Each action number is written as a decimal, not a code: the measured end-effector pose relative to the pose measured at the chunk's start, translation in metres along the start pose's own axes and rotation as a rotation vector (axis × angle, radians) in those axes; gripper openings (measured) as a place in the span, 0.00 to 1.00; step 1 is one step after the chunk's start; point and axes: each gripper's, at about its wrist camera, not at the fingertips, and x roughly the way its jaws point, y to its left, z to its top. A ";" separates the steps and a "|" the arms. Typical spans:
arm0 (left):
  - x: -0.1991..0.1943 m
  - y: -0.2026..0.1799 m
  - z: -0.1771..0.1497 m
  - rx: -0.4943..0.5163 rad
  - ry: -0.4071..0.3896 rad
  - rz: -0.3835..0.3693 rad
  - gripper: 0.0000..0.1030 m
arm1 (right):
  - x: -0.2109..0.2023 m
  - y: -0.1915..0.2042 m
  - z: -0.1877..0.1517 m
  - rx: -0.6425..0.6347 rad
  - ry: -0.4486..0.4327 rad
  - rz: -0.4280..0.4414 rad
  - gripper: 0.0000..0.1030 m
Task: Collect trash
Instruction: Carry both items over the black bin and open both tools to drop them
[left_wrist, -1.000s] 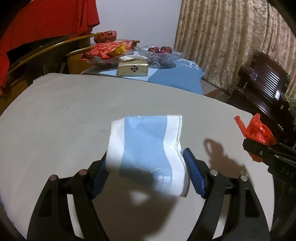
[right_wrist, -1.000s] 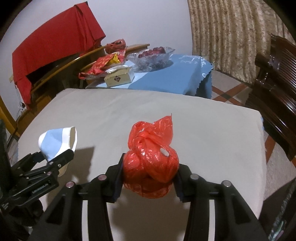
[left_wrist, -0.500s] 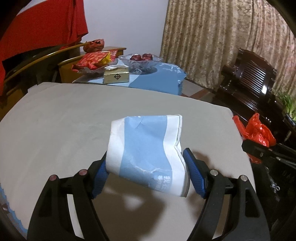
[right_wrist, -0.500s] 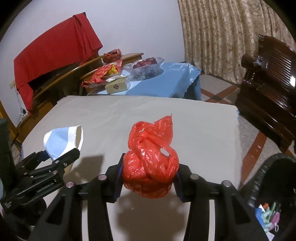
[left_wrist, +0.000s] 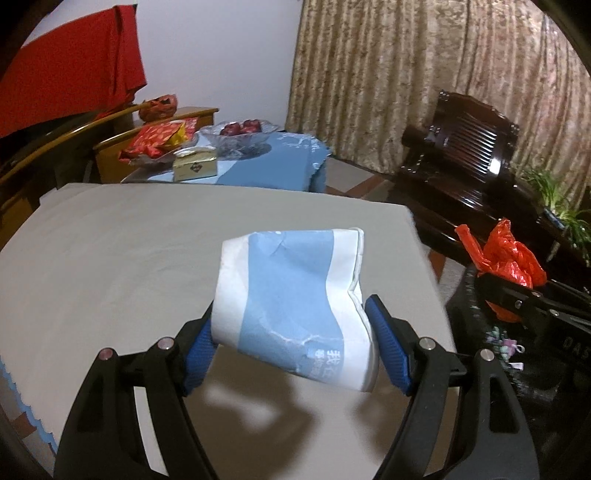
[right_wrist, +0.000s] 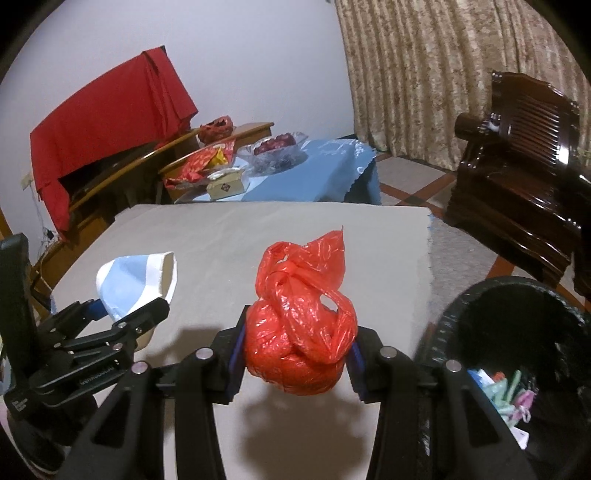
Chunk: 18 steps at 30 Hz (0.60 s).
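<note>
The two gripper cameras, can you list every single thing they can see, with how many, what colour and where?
paper cup: one, blue and white, squashed, held in the left gripper above the table
plastic bag: one, red, knotted, held in the right gripper
bin: one, black-lined, on the floor right of the table, litter inside
table: one, grey cover
side table: one, blue cloth, behind
glass bowl: one, clear, red fruit inside
box: one, cream
red cloth: one, draped, back left
armchair: one, dark wood
curtain: beige
left gripper: one, black
right gripper: one, black
</note>
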 end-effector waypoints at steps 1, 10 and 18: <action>-0.003 -0.003 0.000 0.006 -0.004 -0.005 0.72 | -0.006 -0.002 -0.001 0.003 -0.008 -0.005 0.44; -0.032 -0.040 0.003 0.061 -0.049 -0.046 0.72 | -0.053 -0.012 -0.008 0.003 -0.078 -0.047 0.44; -0.055 -0.077 0.004 0.116 -0.089 -0.109 0.72 | -0.097 -0.029 -0.016 0.033 -0.143 -0.089 0.44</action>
